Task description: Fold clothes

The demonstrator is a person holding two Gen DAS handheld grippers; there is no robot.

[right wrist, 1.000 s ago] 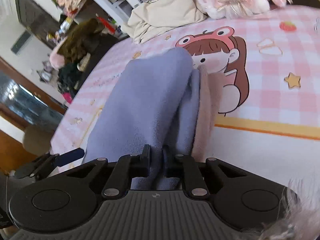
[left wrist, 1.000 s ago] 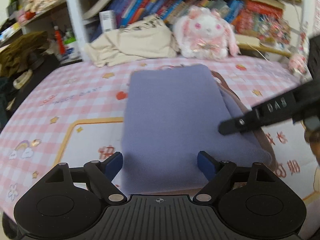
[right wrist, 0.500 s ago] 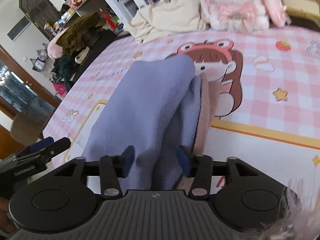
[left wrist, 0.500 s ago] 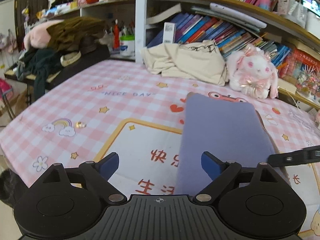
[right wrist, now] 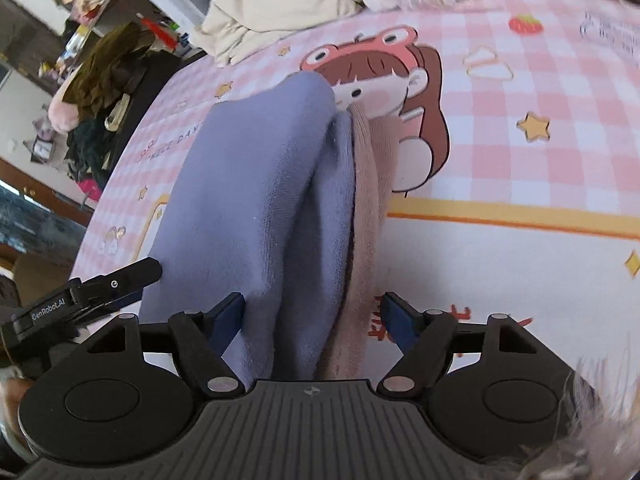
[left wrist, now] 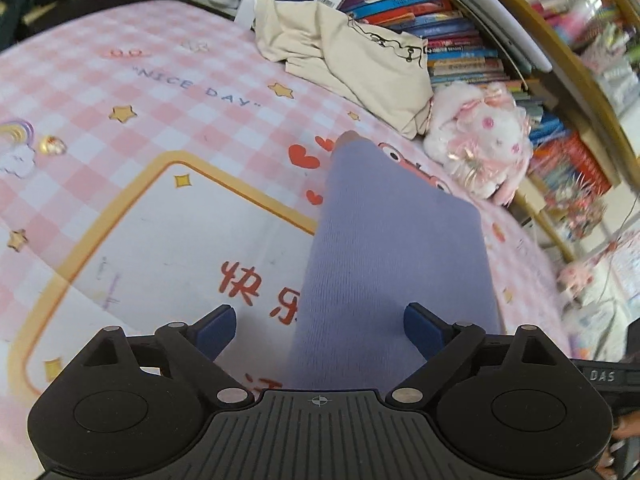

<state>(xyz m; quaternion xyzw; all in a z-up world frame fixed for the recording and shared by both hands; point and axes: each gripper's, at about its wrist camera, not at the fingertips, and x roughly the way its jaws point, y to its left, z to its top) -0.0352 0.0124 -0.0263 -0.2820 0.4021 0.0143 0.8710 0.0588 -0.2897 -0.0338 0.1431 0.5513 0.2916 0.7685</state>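
Both jaws wide, holding nothing | right gripper (right wrist: 312, 320) released since 1 s ago, left gripper (left wrist: 320, 326) unchanged | folded lavender knit garment (left wrist: 396, 252) flat at 12 o'clock | fold apparently complete.

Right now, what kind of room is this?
Likely a bedroom or child's room: a pink checked sheet with cartoon prints, a bookshelf crammed with books, and a plush bunny beside it.
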